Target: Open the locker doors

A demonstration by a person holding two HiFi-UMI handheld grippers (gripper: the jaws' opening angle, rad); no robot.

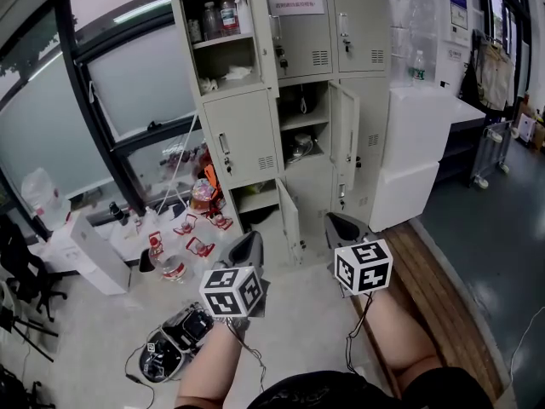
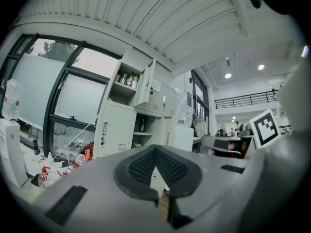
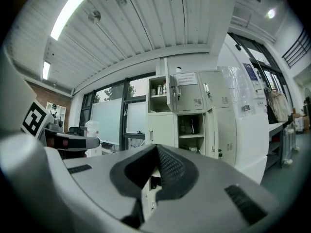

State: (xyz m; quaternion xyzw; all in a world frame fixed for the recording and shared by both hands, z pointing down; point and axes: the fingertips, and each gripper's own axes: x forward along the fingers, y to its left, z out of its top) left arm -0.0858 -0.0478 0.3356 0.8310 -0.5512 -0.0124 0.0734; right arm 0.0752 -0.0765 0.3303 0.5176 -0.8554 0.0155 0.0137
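Three doors of the locker [image 1: 300, 75] stand open: the top-left door [image 1: 265, 31], showing a shelf of bottles [image 1: 220, 14], the middle-centre door [image 1: 345, 136] and the bottom-centre door [image 1: 289, 220]. The left-middle door [image 1: 242, 139] and the upper-right doors are shut. The locker stands on the floor [image 1: 298, 313] against the far wall, well apart from both grippers. The left gripper [image 1: 248, 247] and the right gripper [image 1: 342, 226] hover side by side in front of it, each with its jaws together on nothing.
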